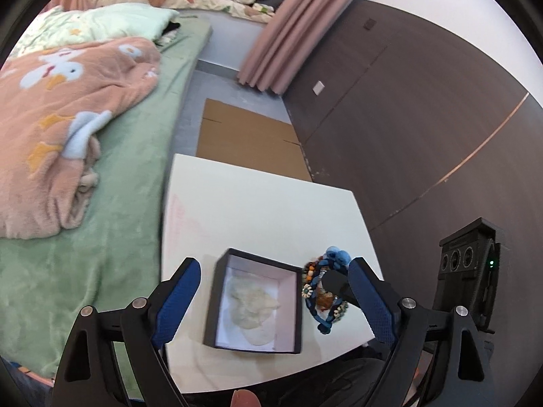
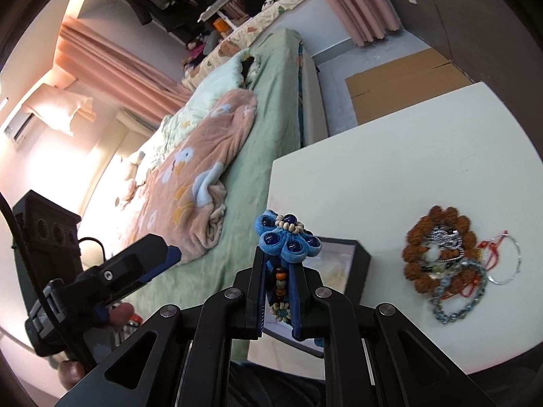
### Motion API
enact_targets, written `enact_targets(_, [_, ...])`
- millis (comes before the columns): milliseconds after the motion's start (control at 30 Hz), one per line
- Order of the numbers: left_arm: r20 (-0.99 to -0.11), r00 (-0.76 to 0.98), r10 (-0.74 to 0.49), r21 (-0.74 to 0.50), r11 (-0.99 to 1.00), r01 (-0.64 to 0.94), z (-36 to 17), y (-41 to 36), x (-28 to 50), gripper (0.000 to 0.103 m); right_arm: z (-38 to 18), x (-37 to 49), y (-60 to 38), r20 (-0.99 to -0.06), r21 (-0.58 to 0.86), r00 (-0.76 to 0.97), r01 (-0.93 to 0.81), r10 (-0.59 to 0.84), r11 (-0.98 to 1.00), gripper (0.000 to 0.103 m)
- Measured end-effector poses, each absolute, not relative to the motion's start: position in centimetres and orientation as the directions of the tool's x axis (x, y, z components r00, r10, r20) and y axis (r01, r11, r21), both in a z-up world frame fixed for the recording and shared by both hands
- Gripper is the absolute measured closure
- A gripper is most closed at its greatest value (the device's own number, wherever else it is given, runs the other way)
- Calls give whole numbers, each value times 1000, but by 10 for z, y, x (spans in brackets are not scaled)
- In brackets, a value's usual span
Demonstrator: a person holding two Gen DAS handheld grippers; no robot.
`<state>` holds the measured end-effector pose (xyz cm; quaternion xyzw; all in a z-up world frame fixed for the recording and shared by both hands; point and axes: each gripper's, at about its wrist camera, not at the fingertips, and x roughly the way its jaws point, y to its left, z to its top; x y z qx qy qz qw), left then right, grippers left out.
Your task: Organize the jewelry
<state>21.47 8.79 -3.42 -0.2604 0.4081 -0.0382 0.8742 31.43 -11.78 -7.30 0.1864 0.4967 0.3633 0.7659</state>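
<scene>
A black box (image 1: 217, 291) with a pale lining and a cream lump inside stands open on the white table (image 1: 264, 203). My left gripper (image 1: 274, 264) is open, its blue pads on either side of the box without touching it. My right gripper (image 2: 279, 261) is shut on a blue fabric-flower beaded bracelet (image 2: 288, 240), held just right of the box (image 2: 359, 261). In the left wrist view the bracelet (image 1: 322, 288) hangs beside the box's right wall. A pile of other jewelry (image 2: 441, 261), with brown beads, chains and a red cord, lies on the table (image 2: 390, 169) to the right.
A bed with a green sheet (image 1: 112, 254) and a pink blanket (image 1: 68, 118) runs along the table's left edge. Flat cardboard (image 1: 247, 135) lies on the floor beyond the table. A dark panelled wall (image 1: 424, 118) stands to the right, and a pink curtain (image 1: 288, 34) hangs farther back.
</scene>
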Motion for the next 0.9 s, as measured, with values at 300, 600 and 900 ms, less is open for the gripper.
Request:
enact_targets(300, [-658,705,-264,-491,861,-136,-32,91,204,0,-100,316,-119,-665,665,175,-303,726,683,24])
enact_targets(600, [-641,688,-340,-498,867,-35,-35,48,218,0,-102,310,-198,-661,662,288,-212,693,719,20])
enact_targets(900, [-707,599,-377,-433,900,55,-46,-17,240,0,-106,305,-283,-659,665,402,-84,636,742,18])
